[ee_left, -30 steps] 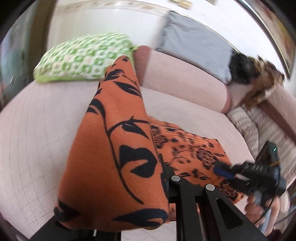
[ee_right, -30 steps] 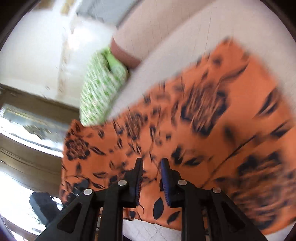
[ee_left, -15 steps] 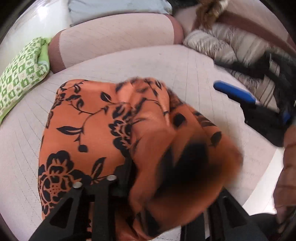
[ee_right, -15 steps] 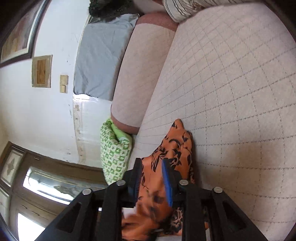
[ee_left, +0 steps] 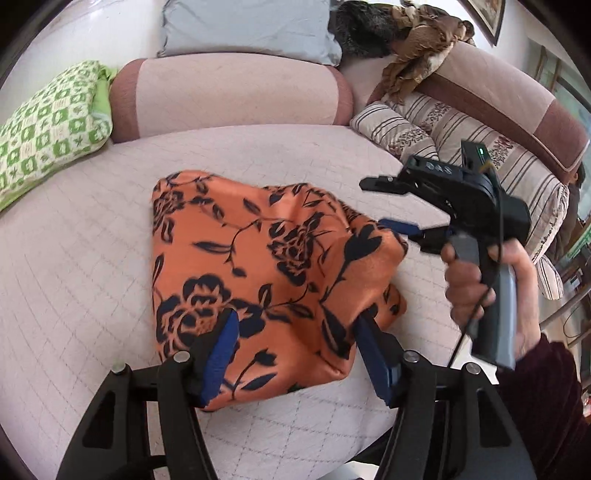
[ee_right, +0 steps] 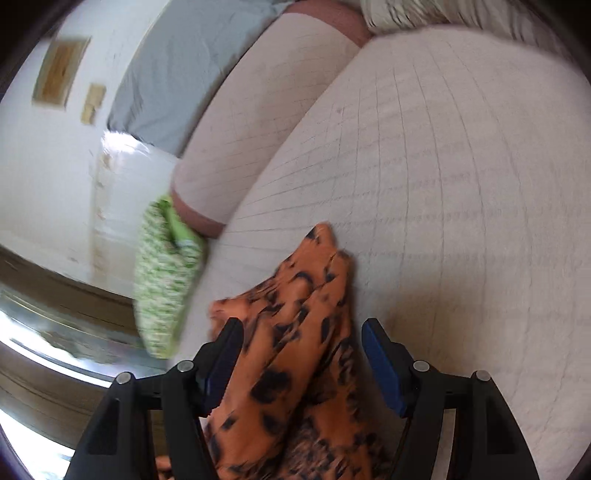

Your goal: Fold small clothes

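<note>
An orange cloth with a black flower print (ee_left: 258, 273) lies folded over in a loose heap on the pale quilted sofa seat (ee_left: 74, 266). My left gripper (ee_left: 295, 328) is open, its blue-padded jaws on either side of the cloth's near edge. My right gripper (ee_left: 388, 203) is open at the cloth's right corner, one finger above and one at the cloth. In the right wrist view my right gripper (ee_right: 301, 336) is open with the orange cloth (ee_right: 295, 332) lying between its jaws.
A green patterned pillow (ee_left: 44, 125) lies at the back left. A pink bolster (ee_left: 229, 96) and a grey cushion (ee_left: 243, 29) stand behind. Striped cushions (ee_left: 461, 136) and a brown cloth heap (ee_left: 417, 40) are at the right. The seat's front edge (ee_left: 295, 458) is near.
Both grippers have opened and let go of the cloth. The cloth, lifted a second ago, now lies folded over on the seat. The right gripper has drawn back to the cloth's right corner.
</note>
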A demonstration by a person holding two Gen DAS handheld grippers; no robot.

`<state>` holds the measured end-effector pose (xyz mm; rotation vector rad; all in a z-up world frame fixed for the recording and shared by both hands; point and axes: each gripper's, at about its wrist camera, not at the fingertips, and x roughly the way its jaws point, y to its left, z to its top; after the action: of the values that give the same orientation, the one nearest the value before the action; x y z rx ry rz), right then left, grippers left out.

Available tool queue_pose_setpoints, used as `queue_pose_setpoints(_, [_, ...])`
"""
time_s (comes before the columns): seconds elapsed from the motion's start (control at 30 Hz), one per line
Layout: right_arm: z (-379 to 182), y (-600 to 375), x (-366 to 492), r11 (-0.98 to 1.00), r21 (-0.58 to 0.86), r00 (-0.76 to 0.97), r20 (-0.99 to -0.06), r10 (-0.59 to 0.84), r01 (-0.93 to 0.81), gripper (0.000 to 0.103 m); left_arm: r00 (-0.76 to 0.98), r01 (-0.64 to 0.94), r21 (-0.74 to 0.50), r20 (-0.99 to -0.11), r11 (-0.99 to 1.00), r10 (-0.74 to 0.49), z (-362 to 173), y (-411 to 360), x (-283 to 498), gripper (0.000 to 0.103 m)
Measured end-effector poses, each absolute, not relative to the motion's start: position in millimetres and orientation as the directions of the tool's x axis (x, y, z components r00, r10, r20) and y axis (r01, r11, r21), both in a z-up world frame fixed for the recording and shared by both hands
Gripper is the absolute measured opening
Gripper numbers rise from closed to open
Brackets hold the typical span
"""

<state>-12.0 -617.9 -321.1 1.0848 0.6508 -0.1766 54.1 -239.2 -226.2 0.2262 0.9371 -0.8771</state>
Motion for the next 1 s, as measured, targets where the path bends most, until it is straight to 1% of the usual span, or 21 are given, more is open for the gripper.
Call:
queue_pose_setpoints(0.07, [-320.1,-620.1,-2.3,0.503,0.730,0.788,-0.599,0.143,0.463,0.070,0.277,0.750,-0.196,-0.774,0.632,-0.570,-231.5,-247.1,46.1,0.065])
queue_pose_setpoints(0.13, [-325.6,-622.5,10.3,0.504,0.723,0.771,-0.616,0.161,0.472,0.070,0.283,0.765,-0.172,-0.776,0.621,-0.563,-235.9,-255.1,40.6,0.065])
queue_pose_setpoints(0.17, [-329.4,-624.1,14.2,0.507,0.714,0.760,-0.630,0.161,0.484,0.068,0.289,0.770,-0.158,-0.778,0.619,-0.557,-237.6,-257.9,38.7,0.065])
queue_pose_setpoints(0.2, [-331.7,-623.9,19.7,0.515,0.700,0.751,-0.642,0.152,0.494,0.062,0.292,0.774,-0.149,-0.779,0.616,-0.555,-238.8,-261.4,37.8,0.065])
queue_pose_setpoints(0.23, [-332.3,-622.6,27.1,0.542,0.679,0.741,-0.656,0.145,0.495,0.044,0.294,0.778,-0.144,-0.777,0.612,-0.556,-240.1,-263.6,36.7,0.065])
queue_pose_setpoints(0.27, [-332.6,-619.1,35.0,0.571,0.656,0.726,-0.673,0.144,0.494,0.035,0.295,0.782,-0.140,-0.775,0.608,-0.558,-241.5,-267.1,36.3,0.065])
queue_pose_setpoints(0.3, [-334.5,-617.2,42.0,0.600,0.626,0.702,-0.697,0.145,0.497,0.032,0.295,0.784,-0.139,-0.774,0.604,-0.561,-242.5,-269.3,36.0,0.065])
queue_pose_setpoints(0.33, [-337.5,-616.4,46.1,0.611,0.612,0.687,-0.712,0.148,0.502,0.025,0.292,0.788,-0.140,-0.772,0.600,-0.564,-243.6,-271.8,35.9,0.065])
queue_pose_setpoints(0.43, [-336.9,-616.4,52.1,0.625,0.607,0.680,-0.715,0.161,0.491,0.015,0.277,0.803,-0.140,-0.772,0.579,-0.572,-248.8,-280.5,34.8,0.065])
queue_pose_setpoints(0.47, [-332.9,-617.7,51.3,0.627,0.614,0.692,-0.704,0.160,0.480,0.014,0.268,0.808,-0.144,-0.774,0.571,-0.574,-251.4,-283.4,35.1,0.062])
queue_pose_setpoints(0.5, [-328.2,-619.2,50.3,0.627,0.628,0.709,-0.686,0.166,0.460,0.012,0.251,0.814,-0.156,-0.774,0.559,-0.582,-253.6,-285.6,34.7,0.057])
queue_pose_setpoints(0.57, [-318.3,-622.8,47.8,0.626,0.658,0.745,-0.643,0.177,0.418,0.007,0.210,0.821,-0.192,-0.774,0.538,-0.597,-258.4,-289.8,36.2,0.053])
queue_pose_setpoints(0.63, [-312.4,-626.5,48.7,0.629,0.675,0.769,-0.612,0.186,0.385,0.007,0.207,0.820,-0.195,-0.775,0.538,-0.597,-261.8,-292.3,38.0,0.053])
queue_pose_setpoints(0.7, [-318.5,-635.6,49.9,0.616,0.661,0.743,-0.646,0.175,0.429,0.007,0.212,0.820,-0.193,-0.773,0.539,-0.598,-263.5,-293.4,39.4,0.053])
queue_pose_setpoints(0.8, [-332.1,-652.1,45.2,0.555,0.676,0.716,-0.671,0.193,0.484,0.009,0.221,0.818,-0.187,-0.772,0.545,-0.596,-263.5,-295.2,40.0,0.053])
queue_pose_setpoints(0.87, [-333.3,-658.9,39.4,0.537,0.683,0.728,-0.664,0.172,0.495,0.011,0.228,0.813,-0.186,-0.770,0.552,-0.595,-263.4,-296.5,39.0,0.053])
queue_pose_setpoints(0.9, [-333.4,-661.0,36.8,0.529,0.692,0.735,-0.655,0.174,0.492,0.013,0.230,0.808,-0.189,-0.770,0.557,-0.595,-264.8,-297.8,41.0,0.053])
queue_pose_setpoints(0.93, [-334.2,-661.7,35.6,0.522,0.698,0.734,-0.653,0.184,0.490,0.019,0.235,0.804,-0.191,-0.769,0.563,-0.595,-265.5,-298.4,41.0,0.053])
queue_pose_setpoints(0.97, [-335.5,-660.0,35.6,0.516,0.703,0.732,-0.652,0.195,0.489,0.023,0.240,0.800,-0.190,-0.768,0.569,-0.594,-267.0,-299.7,40.1,0.053])
queue_pose_setpoints(1.0, [-338.2,-658.9,36.3,0.509,0.708,0.728,-0.653,0.209,0.489,0.033,0.245,0.798,-0.187,-0.767,0.573,-0.593,-268.4,-299.5,40.2,0.053])
